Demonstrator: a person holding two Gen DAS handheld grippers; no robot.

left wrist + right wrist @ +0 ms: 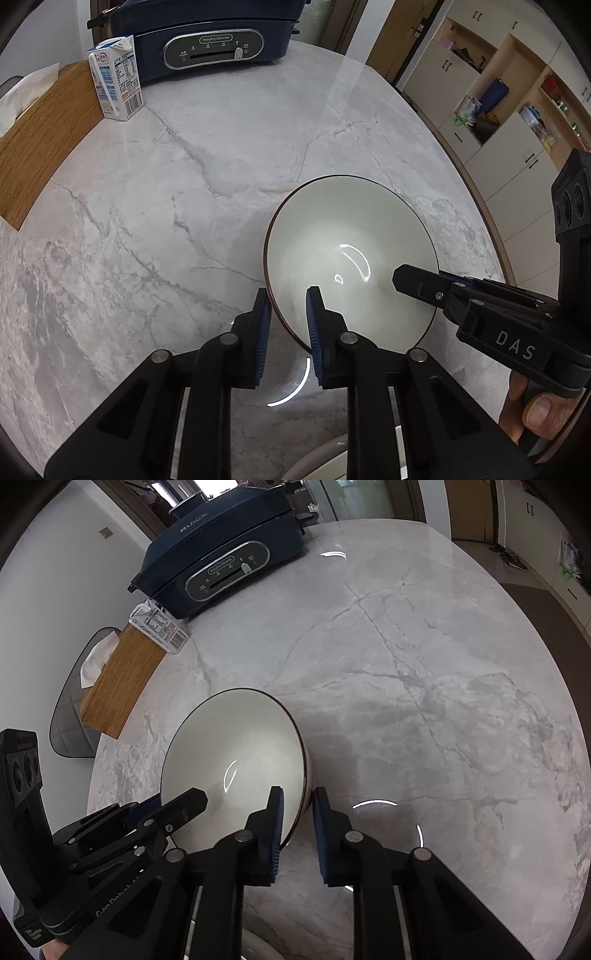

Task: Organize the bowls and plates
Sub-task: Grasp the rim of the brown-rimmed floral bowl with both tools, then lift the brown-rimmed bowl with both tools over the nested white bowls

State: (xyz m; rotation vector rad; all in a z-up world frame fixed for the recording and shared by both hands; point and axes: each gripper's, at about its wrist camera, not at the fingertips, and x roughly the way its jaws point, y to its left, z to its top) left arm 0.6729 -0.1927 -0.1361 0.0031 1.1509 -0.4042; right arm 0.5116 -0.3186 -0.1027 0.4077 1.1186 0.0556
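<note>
A white bowl (332, 236) with a thin dark rim stands on the marble table (184, 184). My left gripper (289, 306) is shut on its near-left rim, one blue pad outside the wall and one inside. The right wrist view shows the same bowl (236, 738), with my right gripper (298, 805) shut on its right rim in the same way. Each gripper also shows in the other's view: the right gripper (413, 282) reaches in over the bowl's right side, and the left gripper (192, 801) over its left side. The edge of another white dish (321, 461) peeks out beneath the left gripper.
A dark blue electric cooker (207, 40) stands at the table's far end, with a milk carton (116, 81) and a wooden tissue box (40, 125) to its left. Cupboards and open shelves (498, 92) lie beyond the table's right edge. A chair back (70, 716) stands by the wall.
</note>
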